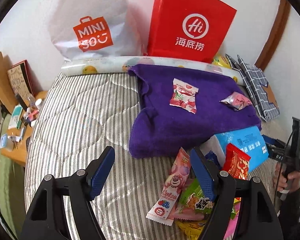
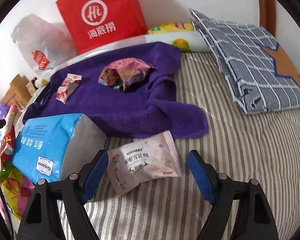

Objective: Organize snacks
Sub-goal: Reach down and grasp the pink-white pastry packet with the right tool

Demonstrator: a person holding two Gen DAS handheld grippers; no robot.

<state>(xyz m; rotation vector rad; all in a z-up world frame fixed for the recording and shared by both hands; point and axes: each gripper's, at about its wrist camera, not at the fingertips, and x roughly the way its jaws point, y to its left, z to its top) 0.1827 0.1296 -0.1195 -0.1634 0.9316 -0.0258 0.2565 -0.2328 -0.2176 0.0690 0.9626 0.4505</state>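
My left gripper (image 1: 152, 156) hangs open over the striped bedcover (image 1: 74, 120). A long pink bear-print snack packet (image 1: 174, 184) lies just inside its right finger, untouched by the left pad. Beside it are a green packet (image 1: 194, 198) and a red packet (image 1: 237, 164). The purple towel (image 1: 180, 124) carries a strawberry packet (image 1: 184, 95) and a crumpled pink packet (image 1: 237, 101). My right gripper (image 2: 148, 156) is open around a pale pink and white snack packet (image 2: 144, 164) lying flat on the cover, with a gap at the right pad. The purple towel (image 2: 120, 104) lies beyond it.
A blue tissue pack (image 2: 44, 146) lies left of the right gripper. A red paper bag (image 1: 192, 22) and a white shopping bag (image 1: 90, 24) lean on the wall. A folded checked cloth (image 2: 250, 60) is at the right. A cluttered bedside table (image 1: 20, 124) stands left. A person's hand (image 1: 286, 180) shows at the right edge.
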